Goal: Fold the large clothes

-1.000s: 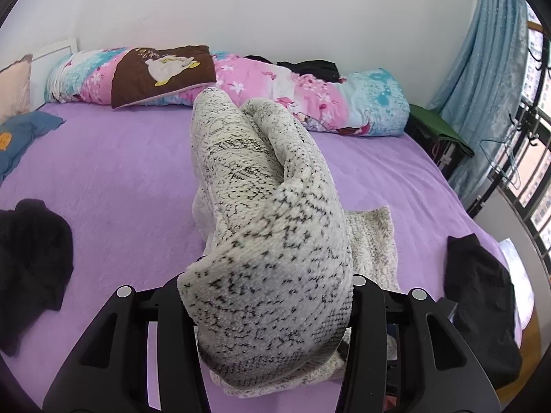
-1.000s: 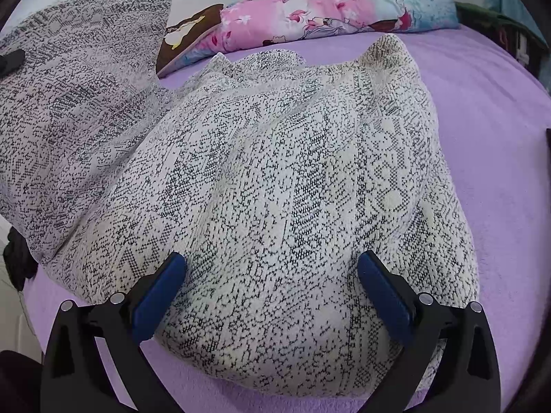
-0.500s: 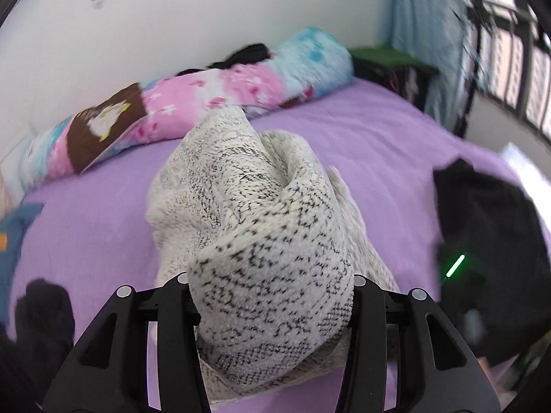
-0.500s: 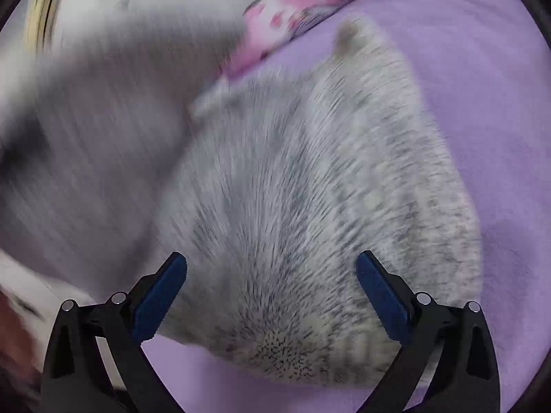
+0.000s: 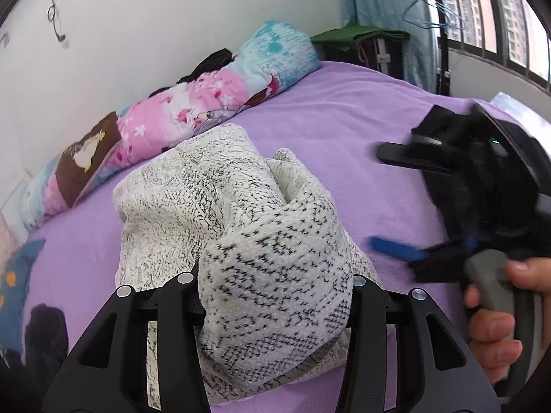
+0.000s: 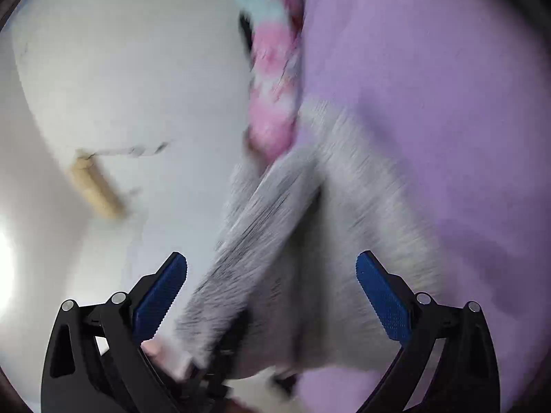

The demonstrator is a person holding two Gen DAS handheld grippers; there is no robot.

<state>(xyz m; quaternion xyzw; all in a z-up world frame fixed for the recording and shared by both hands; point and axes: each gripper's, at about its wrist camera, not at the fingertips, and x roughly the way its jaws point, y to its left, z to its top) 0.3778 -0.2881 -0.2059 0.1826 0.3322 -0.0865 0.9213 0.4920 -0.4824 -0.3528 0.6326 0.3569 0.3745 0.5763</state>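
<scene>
A white knit sweater with black flecks (image 5: 220,206) lies bunched on the purple bed (image 5: 344,130). My left gripper (image 5: 275,306) is shut on a thick fold of it at the near end. My right gripper (image 5: 389,206) shows at the right of the left wrist view, open, its blue pad (image 5: 392,249) bare, held by a hand (image 5: 496,327). In the blurred right wrist view the right gripper (image 6: 272,292) is open and empty, above the sweater (image 6: 344,241).
A long floral bolster (image 5: 213,103) lies along the wall. A black garment (image 5: 482,179) lies at the bed's right side. Dark clothes (image 5: 41,337) and a blue cushion (image 5: 17,275) sit at the left. A curtain and window (image 5: 482,17) are far right.
My right gripper has swung up and away from the sweater, tilting toward the wall, still open. My left gripper keeps its hold and has turned toward the window.
</scene>
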